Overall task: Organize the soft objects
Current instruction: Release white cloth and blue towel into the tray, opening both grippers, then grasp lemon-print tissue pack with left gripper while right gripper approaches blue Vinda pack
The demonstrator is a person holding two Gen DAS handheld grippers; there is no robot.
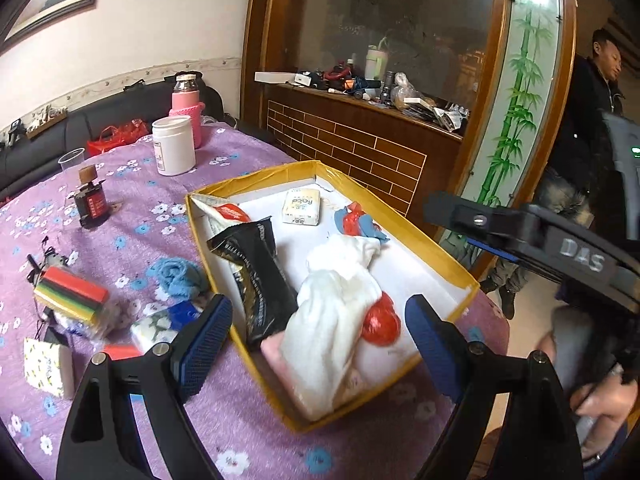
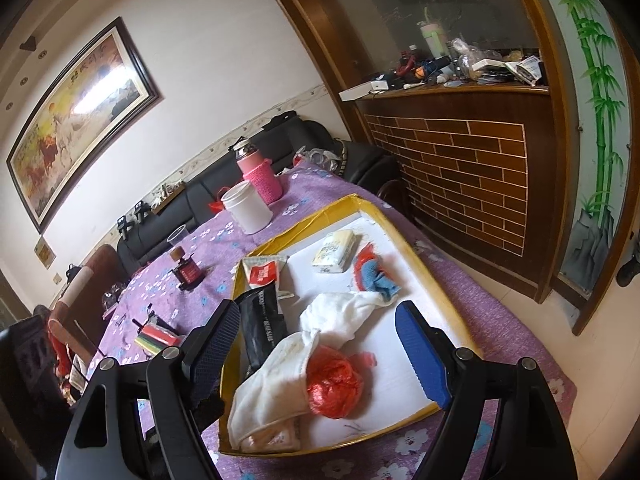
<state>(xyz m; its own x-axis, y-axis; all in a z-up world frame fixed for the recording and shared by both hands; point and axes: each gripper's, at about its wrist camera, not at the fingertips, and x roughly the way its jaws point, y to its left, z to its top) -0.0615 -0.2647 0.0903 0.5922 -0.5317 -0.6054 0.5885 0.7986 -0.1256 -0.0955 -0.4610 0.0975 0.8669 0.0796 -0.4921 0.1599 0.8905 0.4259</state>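
Note:
A yellow-rimmed box (image 1: 436, 250) with a white floor lies on the purple floral tablecloth (image 1: 132, 220). Inside it are a white towel (image 1: 340, 308), a crumpled red plastic bag (image 1: 382, 324), a black pouch (image 1: 260, 276), a tissue pack (image 1: 302, 208) and a blue and red cloth (image 1: 360, 222). My left gripper (image 1: 316, 304) hangs open over the box's near end, with the towel below the gap and untouched. My right gripper (image 2: 318, 312) is open too, above the same towel (image 2: 304, 352) and red bag (image 2: 334, 384). A blue cloth (image 1: 176, 276) lies outside the box on the left.
Left of the box lie a striped sponge stack (image 1: 72, 296), a floral tissue pack (image 1: 156, 328) and a patterned pack (image 1: 48, 364). Farther back stand a white jar (image 1: 174, 144), a pink bottle (image 1: 186, 108) and a small dark bottle (image 1: 90, 200). A person (image 1: 592, 100) stands by the wooden counter (image 1: 360, 140).

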